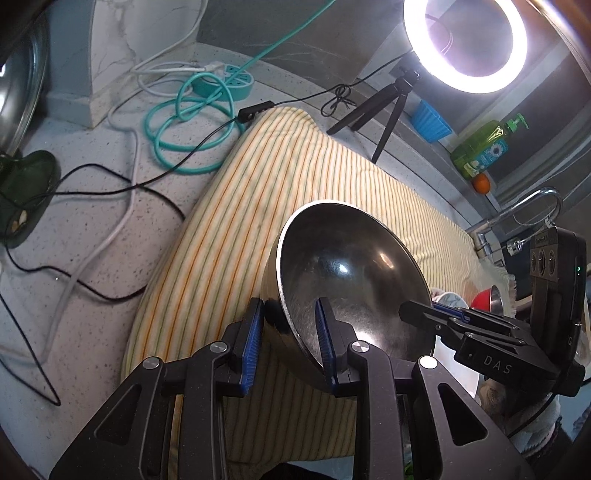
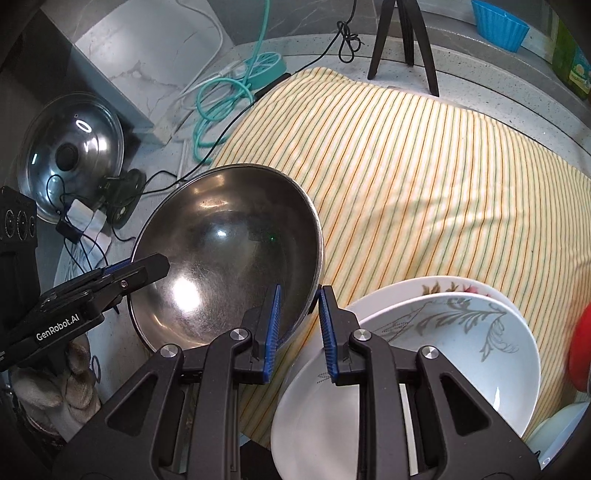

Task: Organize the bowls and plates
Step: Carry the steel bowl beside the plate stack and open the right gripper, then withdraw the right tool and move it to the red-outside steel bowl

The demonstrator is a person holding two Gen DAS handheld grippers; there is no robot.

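A large steel bowl (image 1: 351, 273) hangs tilted over the striped cloth (image 1: 280, 177), carried by both grippers. My left gripper (image 1: 290, 308) is shut on its near rim, one blue pad inside the bowl and one outside. The right gripper (image 1: 408, 309) clamps the rim on the opposite side. In the right wrist view the steel bowl (image 2: 221, 251) has its right rim pinched by my right gripper (image 2: 299, 295), and the left gripper (image 2: 160, 264) grips the left rim. Two white patterned plates (image 2: 443, 332) lie stacked just right of the bowl, beside a red bowl (image 2: 581, 350).
The speckled counter (image 1: 92, 229) carries tangled cables (image 1: 184, 122), a teal power strip (image 1: 236, 81), a pot lid (image 2: 70, 155), a ring light (image 1: 465, 44) on a tripod (image 1: 384, 107), a blue cup (image 2: 498, 24), a soap bottle (image 1: 484, 146) and a faucet (image 1: 535, 206).
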